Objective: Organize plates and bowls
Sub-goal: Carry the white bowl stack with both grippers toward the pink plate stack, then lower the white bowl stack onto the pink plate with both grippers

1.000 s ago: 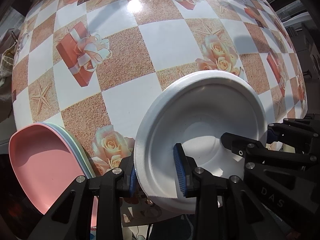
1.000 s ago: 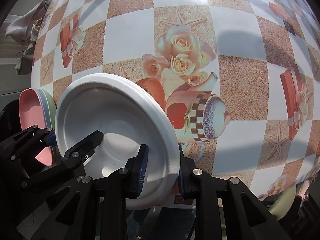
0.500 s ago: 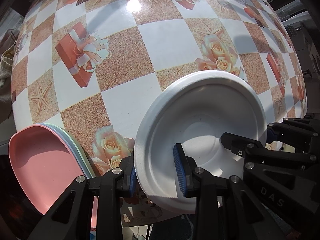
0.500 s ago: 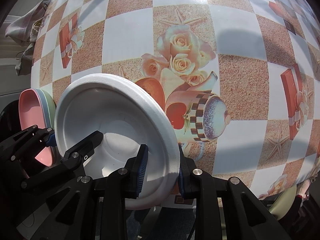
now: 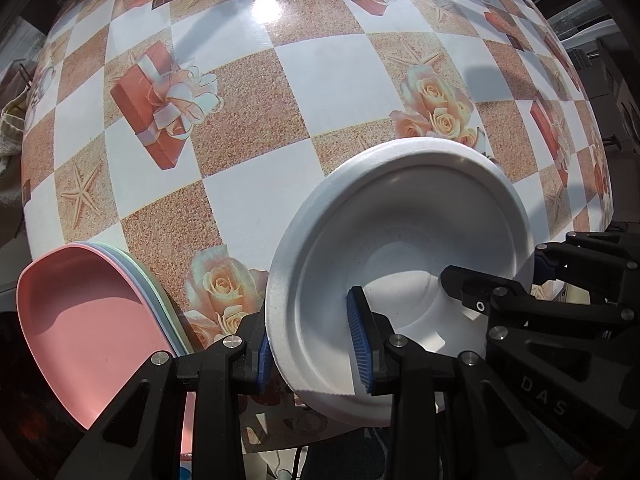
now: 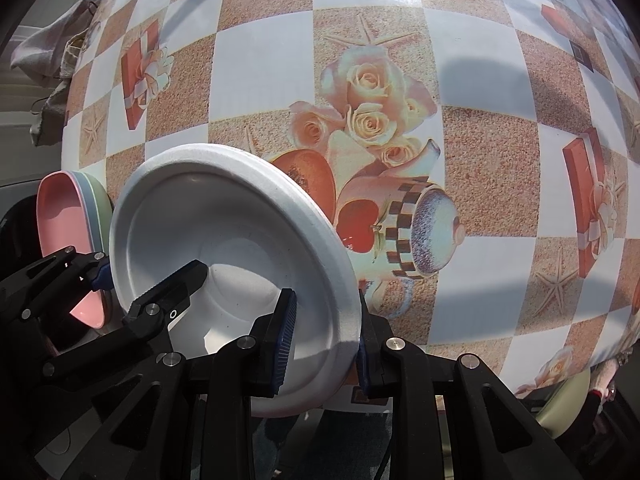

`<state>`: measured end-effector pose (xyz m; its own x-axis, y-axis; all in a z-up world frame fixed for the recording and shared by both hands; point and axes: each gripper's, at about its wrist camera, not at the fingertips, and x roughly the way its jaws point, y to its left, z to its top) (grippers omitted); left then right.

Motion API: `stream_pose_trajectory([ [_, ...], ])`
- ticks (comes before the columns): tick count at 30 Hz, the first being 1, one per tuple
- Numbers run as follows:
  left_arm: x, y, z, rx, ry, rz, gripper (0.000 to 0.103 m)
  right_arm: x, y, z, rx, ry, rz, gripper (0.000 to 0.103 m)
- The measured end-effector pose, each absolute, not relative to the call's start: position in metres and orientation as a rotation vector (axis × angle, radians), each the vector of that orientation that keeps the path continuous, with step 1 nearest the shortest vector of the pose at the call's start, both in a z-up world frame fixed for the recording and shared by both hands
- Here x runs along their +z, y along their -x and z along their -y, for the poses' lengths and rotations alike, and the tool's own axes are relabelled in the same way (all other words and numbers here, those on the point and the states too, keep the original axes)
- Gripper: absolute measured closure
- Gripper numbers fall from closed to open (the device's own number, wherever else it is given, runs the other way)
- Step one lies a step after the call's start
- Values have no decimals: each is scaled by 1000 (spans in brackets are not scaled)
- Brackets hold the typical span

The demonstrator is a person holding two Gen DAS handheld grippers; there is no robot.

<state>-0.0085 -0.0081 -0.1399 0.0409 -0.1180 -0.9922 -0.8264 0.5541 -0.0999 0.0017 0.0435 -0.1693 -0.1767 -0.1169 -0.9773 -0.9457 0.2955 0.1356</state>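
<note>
Both grippers clenched on white bowl (image 5: 400,248): left gripper (image 5: 312,354) on one rim side, right gripper (image 6: 322,342) on opposite. Bowl held above table's (image 5: 340,80) near edge, beside pink plate stack (image 5: 84,316). Risk: uneven pull could crack or slip thin rim; stack close, could be knocked. Tabletop beyond lay open.

Bowl (image 5: 404,240) at the near edge of the table (image 5: 328,80), part of its rim past that edge. Left gripper (image 5: 312,348) astride the bowl's left rim, one pad inside, one outside; right gripper (image 6: 320,340) astride the opposite rim likewise. Stack of plates (image 5: 92,312) left of the bowl, just beside it, at the table's near left corner, outside the left gripper. Crumpled cloth (image 6: 52,68) off the table's far left edge.
</note>
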Motion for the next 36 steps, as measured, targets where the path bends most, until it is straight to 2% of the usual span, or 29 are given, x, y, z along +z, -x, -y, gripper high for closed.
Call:
stream_pose_trajectory([
  [20,-128,24,21,706,886,-1428,66,-191,32,-43,1069,1063,-1551,75],
  [36,-95,25,18,744,886,-1344,66,-173,32,-41,1100,1050,-1479,75],
])
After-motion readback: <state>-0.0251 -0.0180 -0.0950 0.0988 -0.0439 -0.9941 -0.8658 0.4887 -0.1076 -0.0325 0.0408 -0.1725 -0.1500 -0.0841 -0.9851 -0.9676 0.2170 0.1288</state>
